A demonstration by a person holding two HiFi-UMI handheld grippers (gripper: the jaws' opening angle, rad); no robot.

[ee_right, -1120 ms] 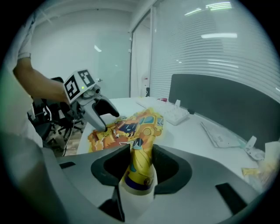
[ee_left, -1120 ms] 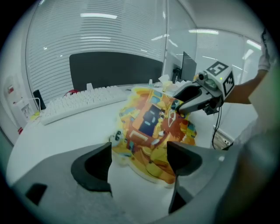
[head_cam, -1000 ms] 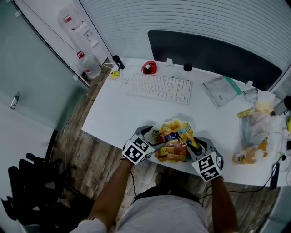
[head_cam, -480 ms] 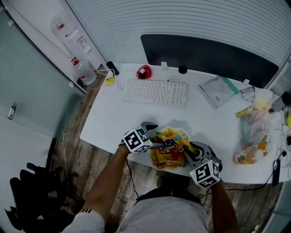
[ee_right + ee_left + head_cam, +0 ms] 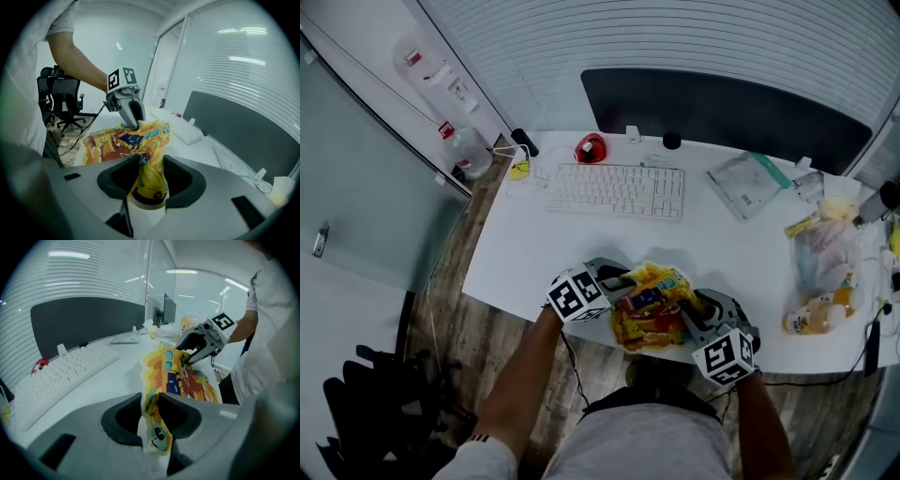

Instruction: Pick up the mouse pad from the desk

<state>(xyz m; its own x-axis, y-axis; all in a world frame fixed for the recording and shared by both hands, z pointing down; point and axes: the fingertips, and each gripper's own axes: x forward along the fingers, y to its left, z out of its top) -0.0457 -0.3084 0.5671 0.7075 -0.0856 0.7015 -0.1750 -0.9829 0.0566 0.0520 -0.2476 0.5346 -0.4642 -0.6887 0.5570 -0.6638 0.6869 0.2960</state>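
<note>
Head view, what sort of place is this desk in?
Most likely an office: a white desk carrying a keyboard, a dark partition panel along its far edge, and a black swivel chair on the floor nearby.

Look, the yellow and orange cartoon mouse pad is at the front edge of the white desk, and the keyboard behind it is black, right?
No, the flat keyboard is white, not black; the head view shows it. The yellow and orange cartoon mouse pad is indeed at the front edge of the white desk.
</note>
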